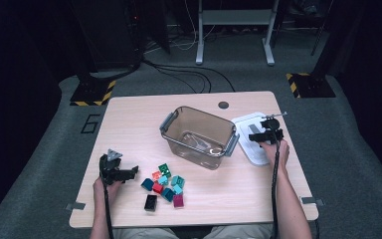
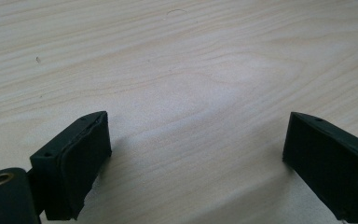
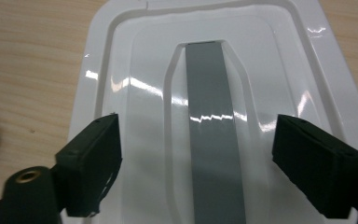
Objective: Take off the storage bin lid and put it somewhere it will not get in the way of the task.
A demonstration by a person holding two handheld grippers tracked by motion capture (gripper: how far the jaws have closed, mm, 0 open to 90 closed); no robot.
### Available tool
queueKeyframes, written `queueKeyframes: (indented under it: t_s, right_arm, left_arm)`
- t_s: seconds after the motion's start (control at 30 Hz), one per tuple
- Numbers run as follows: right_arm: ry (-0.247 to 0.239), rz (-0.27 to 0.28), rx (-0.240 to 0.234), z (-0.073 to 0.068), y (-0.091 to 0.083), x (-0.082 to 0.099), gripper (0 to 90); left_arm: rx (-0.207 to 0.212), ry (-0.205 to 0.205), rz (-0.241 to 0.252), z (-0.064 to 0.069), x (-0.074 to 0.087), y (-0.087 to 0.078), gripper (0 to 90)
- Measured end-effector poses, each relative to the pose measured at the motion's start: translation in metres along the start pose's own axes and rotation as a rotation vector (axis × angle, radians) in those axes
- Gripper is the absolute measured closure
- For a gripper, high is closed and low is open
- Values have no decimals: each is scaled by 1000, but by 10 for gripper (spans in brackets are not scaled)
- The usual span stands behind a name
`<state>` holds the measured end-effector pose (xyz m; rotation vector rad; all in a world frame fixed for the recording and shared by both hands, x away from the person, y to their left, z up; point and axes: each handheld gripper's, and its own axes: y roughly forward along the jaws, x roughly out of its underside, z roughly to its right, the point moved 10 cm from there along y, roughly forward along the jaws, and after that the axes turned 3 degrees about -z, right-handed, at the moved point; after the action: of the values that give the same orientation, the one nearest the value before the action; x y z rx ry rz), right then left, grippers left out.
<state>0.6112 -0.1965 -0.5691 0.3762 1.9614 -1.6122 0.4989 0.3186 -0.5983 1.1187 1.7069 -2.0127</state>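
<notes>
The right claw (image 3: 196, 163) is hanging released over the white lid (image 3: 140, 93), its jaws straddling the lid's grey handle strip (image 3: 209, 121) without touching, on the worktop (image 3: 28, 70).

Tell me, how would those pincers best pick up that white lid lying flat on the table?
Probably by the grey handle strip running down the middle of the white lid. It sits between shallow recesses, so the right gripper, jaws open above it, could descend from straight overhead and pinch across it.

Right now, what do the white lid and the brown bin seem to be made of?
White lid: likely glossy hard plastic; sharp light glints and moulded ridges, with a duller grey handle strip.
Brown bin: likely clear tinted plastic; the table shows through its walls.
</notes>
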Motion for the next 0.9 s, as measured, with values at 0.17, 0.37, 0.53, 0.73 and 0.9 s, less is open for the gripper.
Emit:
queueKeyframes:
  t_s: [0.17, 0.37, 0.53, 0.73, 0.9]
  right_arm:
    - [-33, 8, 11, 1, -7, 3, 53]
    - [-66, 12, 9, -1, -11, 8, 0]
    - [-100, 45, 23, -7, -21, 11, 0]
    - [-132, 77, 0, -19, -33, 16, 0]
    - [-164, 89, -15, -30, -41, 24, 0]
  left_arm:
    - [0, 0, 0, 0, 0, 0, 73]
    - [0, 0, 0, 0, 0, 0, 73]
    - [0, 0, 0, 0, 0, 0, 73]
    - [0, 0, 0, 0, 0, 0, 73]
    - [0, 0, 0, 0, 0, 0, 73]
